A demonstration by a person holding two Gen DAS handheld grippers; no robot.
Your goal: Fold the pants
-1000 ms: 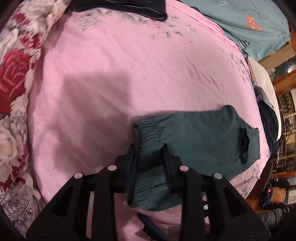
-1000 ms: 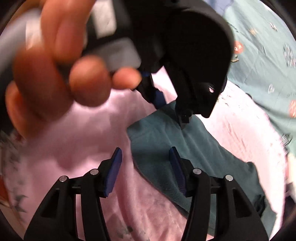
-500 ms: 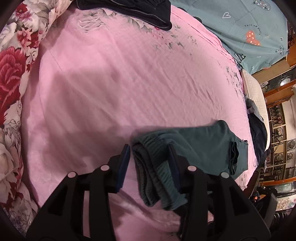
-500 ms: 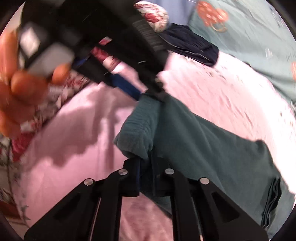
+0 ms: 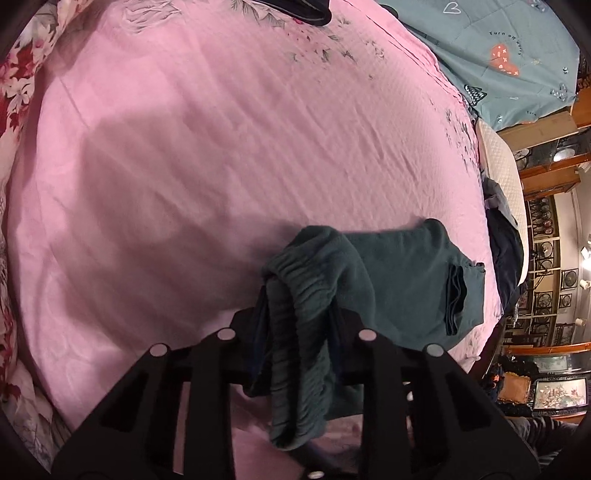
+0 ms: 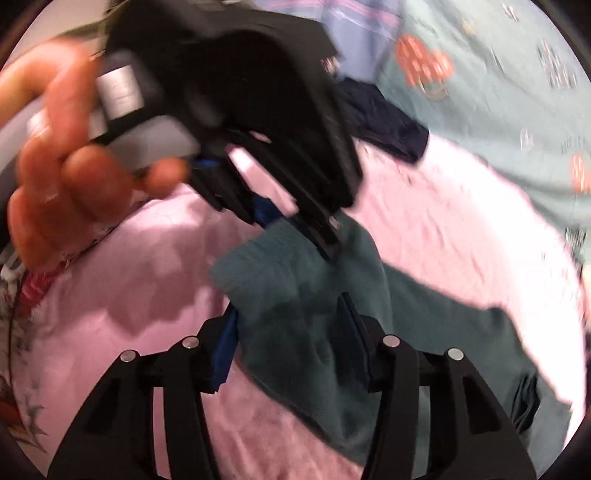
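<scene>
The left hand-held gripper [image 5: 295, 325] is closing on the bunched waistband of teal pants [image 5: 399, 280], which lie on the pink bed [image 5: 221, 147]. The right hand-held gripper [image 6: 288, 332] is opening, cloth loose between its jaws. Best carry the waistband evenly rightward to the hems.

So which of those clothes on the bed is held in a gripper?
The teal pants, their bunched waistband between the left gripper's closing jaws. The dark garment at the far edge lies untouched.
</scene>
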